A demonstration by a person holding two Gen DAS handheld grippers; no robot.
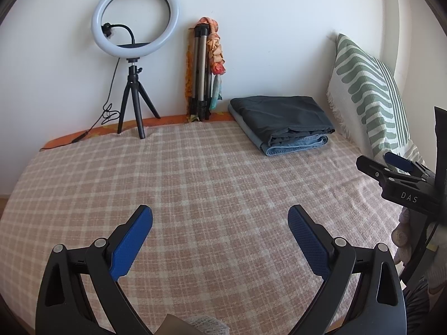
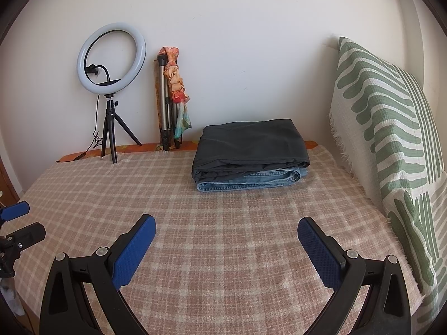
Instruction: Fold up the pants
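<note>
Dark grey folded pants (image 1: 282, 115) (image 2: 251, 145) lie on top of folded blue jeans (image 1: 296, 143) (image 2: 251, 182) at the far right of the checked bed cover (image 1: 195, 184) (image 2: 223, 240), close to the wall. My left gripper (image 1: 220, 220) hovers open over bare cover, well short of the stack, with nothing between its blue pads. My right gripper (image 2: 226, 229) is open too, empty, pointing at the stack from a short distance. In the left wrist view the right gripper (image 1: 385, 162) shows at the right edge; the left gripper (image 2: 16, 217) shows at the left edge of the right wrist view.
A ring light on a small tripod (image 1: 134, 55) (image 2: 111, 83) stands at the back left with its cable trailing. A folded tripod with a scarf (image 1: 204, 69) (image 2: 170, 95) leans on the wall. A green-striped pillow (image 1: 371, 95) (image 2: 391, 139) stands along the right side.
</note>
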